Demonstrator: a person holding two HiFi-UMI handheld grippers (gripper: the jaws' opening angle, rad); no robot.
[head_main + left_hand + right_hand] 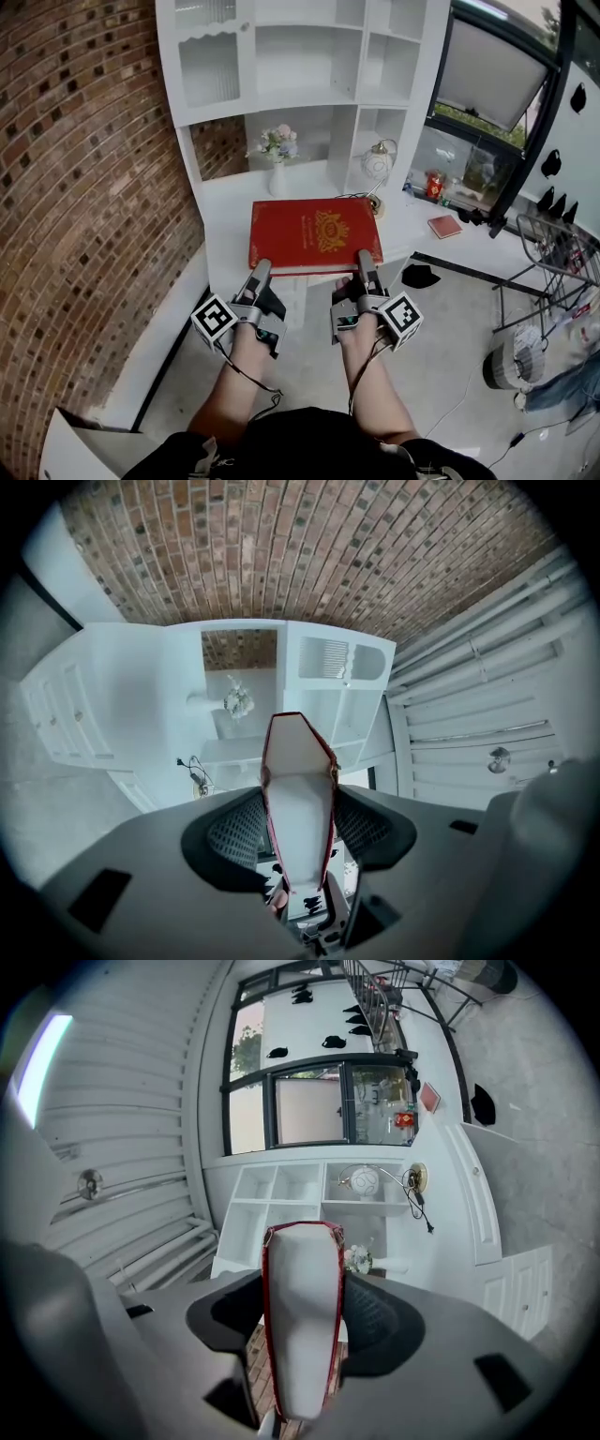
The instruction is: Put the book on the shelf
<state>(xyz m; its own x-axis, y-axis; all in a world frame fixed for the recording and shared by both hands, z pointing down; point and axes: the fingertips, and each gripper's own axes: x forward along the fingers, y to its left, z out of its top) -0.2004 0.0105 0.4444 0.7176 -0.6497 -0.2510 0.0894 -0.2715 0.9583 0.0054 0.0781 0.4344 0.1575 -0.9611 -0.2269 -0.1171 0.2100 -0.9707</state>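
Holding the book [314,234] flat, red cover up, over the white ledge [225,202] at the foot of the shelf [309,56]. Cannot tell whether resting on the ledge or hanging just above it; near edge jutting past the ledge front.

Gripping that near edge at two spots: left gripper [262,272] toward the left corner, right gripper [365,261] toward the right. Looking along each pair of jaws: set fairly wide, yet pressed on both covers with the page block between the pads. Clamped on the book, then, not gaping empty.

Probably taken two-handed because broad and heavy-looking. Grips spaced apart, likely to stop sagging or twisting. Pointed slightly upward, probably to keep the far edge from catching.

Not yet on the shelf. In hand and close; placing not done.

Just beyond the far edge: vase [277,176] and lamp [378,164]. Worth watching for a knock if pushed straight in.

Above: open cubbies, seemingly narrower than the book lying flat. Likely to need standing upright, or settling on the ledge instead.
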